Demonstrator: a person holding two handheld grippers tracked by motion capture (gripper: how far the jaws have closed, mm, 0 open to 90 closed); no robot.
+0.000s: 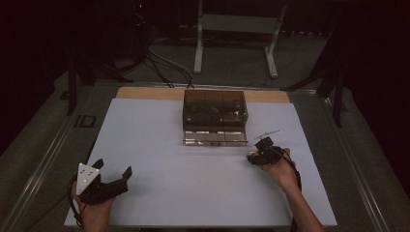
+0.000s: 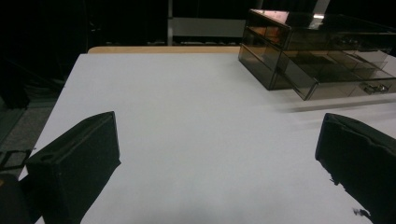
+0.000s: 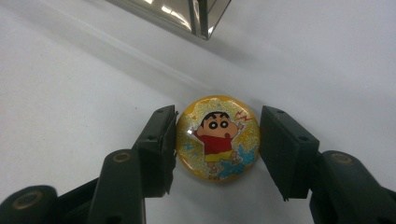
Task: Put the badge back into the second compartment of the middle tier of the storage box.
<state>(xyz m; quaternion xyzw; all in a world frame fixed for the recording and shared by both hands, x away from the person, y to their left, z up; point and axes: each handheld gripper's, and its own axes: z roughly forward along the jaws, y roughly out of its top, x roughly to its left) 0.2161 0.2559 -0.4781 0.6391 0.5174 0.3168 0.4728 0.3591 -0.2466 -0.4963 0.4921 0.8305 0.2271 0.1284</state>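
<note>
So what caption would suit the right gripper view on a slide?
Right gripper straddling a round cartoon badge on the white table, jaws not yet closed.

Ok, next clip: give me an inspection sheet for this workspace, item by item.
Surface: white table sheet, a wooden strip along its far edge.
Job's things: round glittery cartoon badge lies flat on the sheet; smoky clear drawer box, its bottom drawer pulled out.
Clutter: nothing seen.
Grippers: right tool straddles the badge, one jaw touching its edge, the other just apart; not closed. Left tool hovers open at the near left corner, holding nothing.
Cables: one trails from each tool; more lie on the floor beyond the table.
Surroundings: dark room, white metal stand behind the table.
</note>
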